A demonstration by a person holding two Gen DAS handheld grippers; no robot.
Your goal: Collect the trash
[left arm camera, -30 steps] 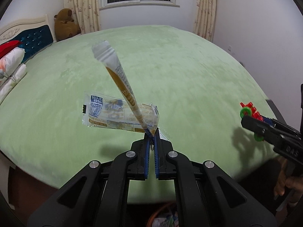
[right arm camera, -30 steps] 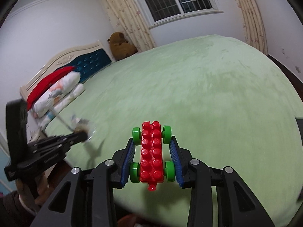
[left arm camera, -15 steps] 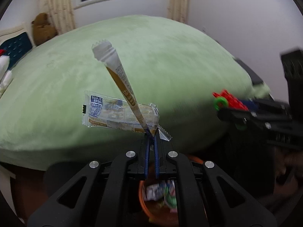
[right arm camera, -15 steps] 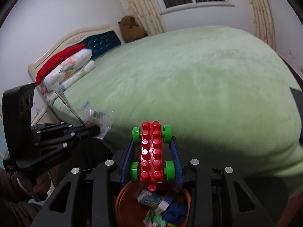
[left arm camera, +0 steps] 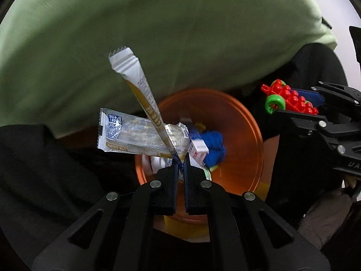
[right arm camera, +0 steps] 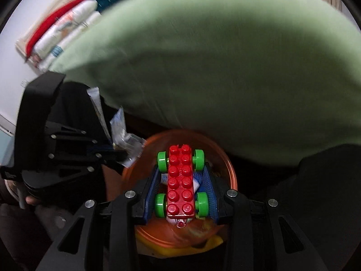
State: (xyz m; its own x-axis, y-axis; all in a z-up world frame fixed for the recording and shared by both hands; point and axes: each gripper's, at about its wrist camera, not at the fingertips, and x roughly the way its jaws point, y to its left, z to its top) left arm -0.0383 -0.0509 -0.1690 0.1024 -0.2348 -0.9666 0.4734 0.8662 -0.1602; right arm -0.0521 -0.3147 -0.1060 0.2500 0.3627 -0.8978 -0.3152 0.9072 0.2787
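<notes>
At the foot of the bed (left arm camera: 158, 33), with its big green cover, an orange bin (left arm camera: 248, 140) sits on the floor. In the right wrist view the bin (right arm camera: 230, 169) lies right under the toy car. Pillows (right arm camera: 65, 24) lie at the far end of the bed, red and white.

Inside the bin there is trash: something blue (left arm camera: 215, 143) and a small white pack (left arm camera: 198, 146). They are a bit blurry, so I cannot tell just what they are.

The left gripper (left arm camera: 179, 166) points down over the bin. Its fingers are closed tight on two wrappers at once. One is a clear wrapper (left arm camera: 133, 135) that sticks out flat to the left. The other is a thin stick pack (left arm camera: 140, 90) that points up and away, white at the top and yellow lower down. Both hang above the near rim of the bin.

The right gripper (right arm camera: 183, 181) also points down over the bin. Its blue fingers (right arm camera: 152, 185) press on both sides of a red toy car (right arm camera: 181, 180) with green wheels (right arm camera: 161, 204). The car is held in the air and is not in the bin.
</notes>
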